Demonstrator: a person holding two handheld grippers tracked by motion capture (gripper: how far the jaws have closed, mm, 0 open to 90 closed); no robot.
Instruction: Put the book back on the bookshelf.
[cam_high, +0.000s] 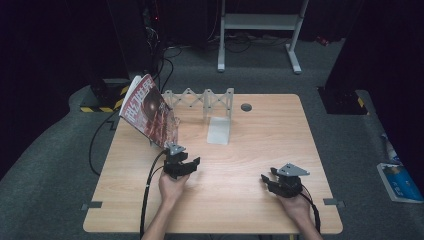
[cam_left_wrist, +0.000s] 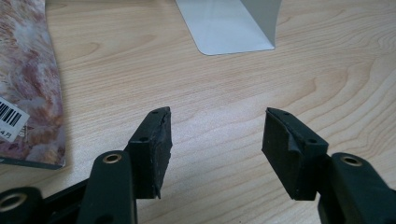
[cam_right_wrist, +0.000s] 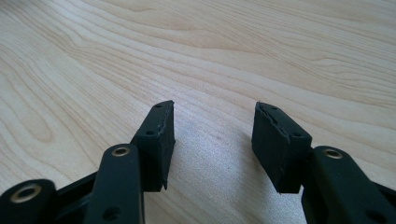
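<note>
A: Magazine standing tilted at the left end of the rack, leaning back against it.

B: Left gripper just in front of the magazine's lower corner, jaws spread, nothing between them. Released, by the look of it.

A: Same from the left gripper view: bare wood between the pads, magazine off to the side with its barcode label, not touching.

B: Right gripper well right of the rack, low over the table. Also spread, also holding nothing; plain wood grain ahead in the right gripper view.

A: Bookend flat-footed just in front of the rack's right end, upright plate against it. Seen again past the left jaws.

B: Progress?

A: Probably near done: magazine propped up and let go. Hard to tell how securely seated in the rack from here, lower edge hidden behind the gripper.

B: Rack contents otherwise?

A: Remaining slots bare. Left to do, at a guess: back both hands away, perhaps straighten the lean.
</note>
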